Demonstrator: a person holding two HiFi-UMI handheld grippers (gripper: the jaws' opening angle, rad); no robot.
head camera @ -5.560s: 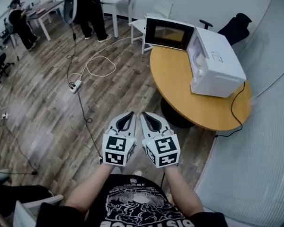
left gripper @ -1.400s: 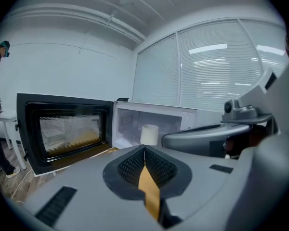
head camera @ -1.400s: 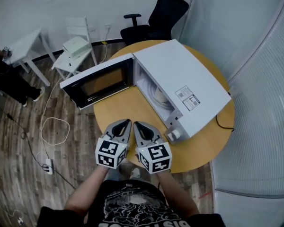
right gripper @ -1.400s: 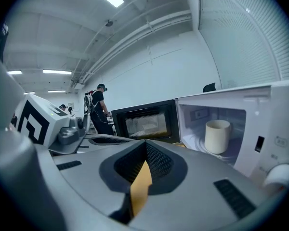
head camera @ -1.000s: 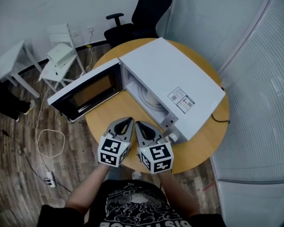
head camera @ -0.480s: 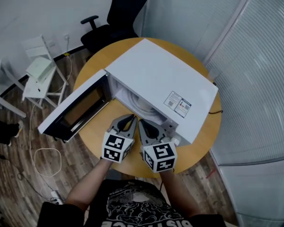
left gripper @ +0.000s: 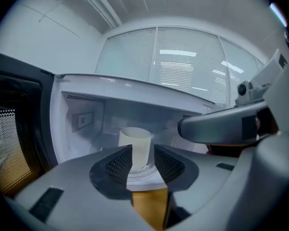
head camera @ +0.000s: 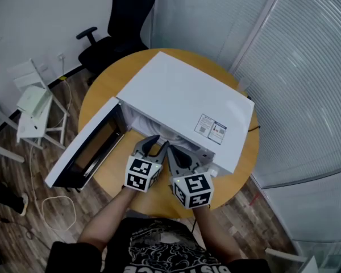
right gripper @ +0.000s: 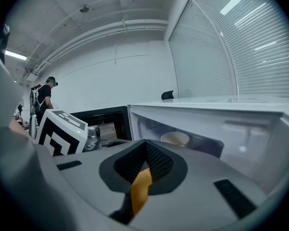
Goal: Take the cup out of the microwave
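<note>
From the head view, the white microwave (head camera: 182, 101) sits on a round wooden table (head camera: 99, 87), and its door (head camera: 82, 152) swings wide open to the left. Both tools point into the mouth of the oven. The left gripper (head camera: 152, 143) is at the near edge of the opening, and the right gripper (head camera: 175, 152) is just beside it on the right. From here the oven's top hides the cup.

In the left gripper view, the cup (left gripper: 136, 141) stands upright on the glass turntable (left gripper: 143, 173), towards the middle of the cavity. We see it through the narrow gap between the tongs, but it is farther in, so nothing sits between the pads. These tongs have just been opening and now stand a little apart, not wide enough for the cup.

In the right gripper view, the tongs are pressed together at their tips with nothing in them. The cup's rim shows beyond them, to the right and deeper in the oven. The left gripper's marker cube (right gripper: 62, 131) is close at the left, and a person (right gripper: 44, 97) stands far off by the wall.

We judge the cup to be light and thin-walled, probably paper or soft plastic. It is pale and smooth and has no handle. It would dent under a hard squeeze, and it could slip or tip. We cannot tell whether it holds anything. We would take it across the side wall at about mid-height, with the tongs spread wider first, and keep it upright.
</note>
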